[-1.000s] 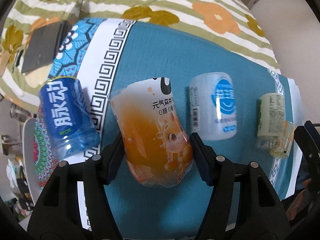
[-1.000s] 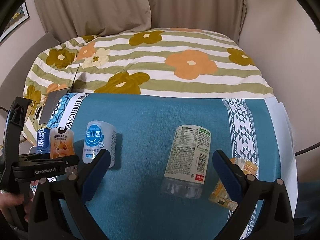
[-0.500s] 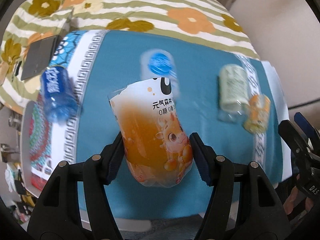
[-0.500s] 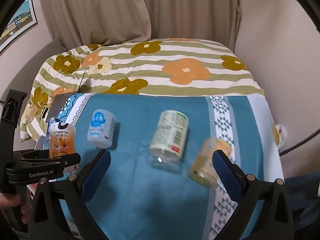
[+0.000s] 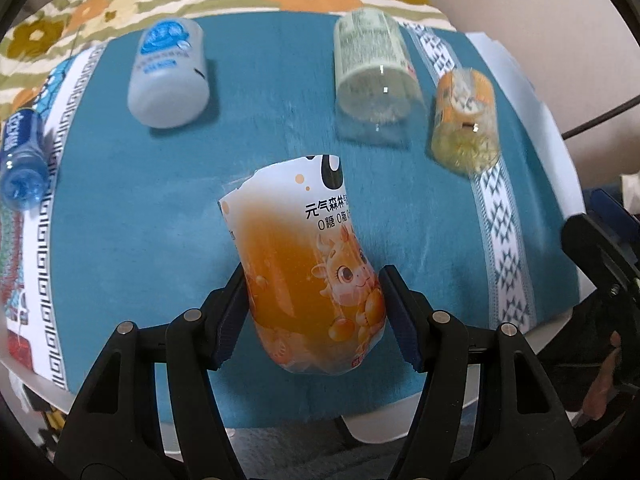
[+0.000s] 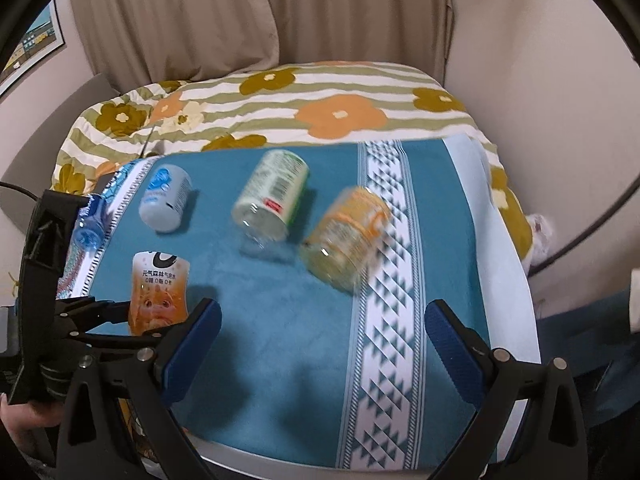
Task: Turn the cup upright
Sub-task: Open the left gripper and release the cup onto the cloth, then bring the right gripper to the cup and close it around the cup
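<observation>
1. Left wrist view: the left gripper (image 5: 314,308) is clamped on the orange cup (image 5: 308,268), one blue pad on each flank of the lower body. I judge this side grip is chosen so that a turn of the wrist can swing the cup over. The cup hangs above the teal cloth (image 5: 168,208) of the worktop, near the front edge. Its long axis runs from about 6 o'clock to 12 o'clock, leaning slightly toward 11, with the rounded end near the gripper and the cut-looking rim pointing away. Whether the rim is the open mouth I cannot tell.

2. Also in this view, four other containers lie on their sides on the cloth: a white bottle (image 5: 168,74) at 11 o'clock, a pale green bottle (image 5: 372,68) at 1 o'clock, a yellow-orange jar (image 5: 466,116) at 2 o'clock just beside it, and a blue bottle (image 5: 22,160) at 9 o'clock.

3. Right wrist view: the right gripper (image 6: 322,338) is spread wide with nothing between its pads, over bare cloth at the near edge, likely waiting its turn. The orange cup appears at 8 o'clock, held by the left gripper, with its long axis close to vertical and the printed characters reading the right way up. The flowered bedding (image 6: 280,104) lies behind the worktop.
</observation>
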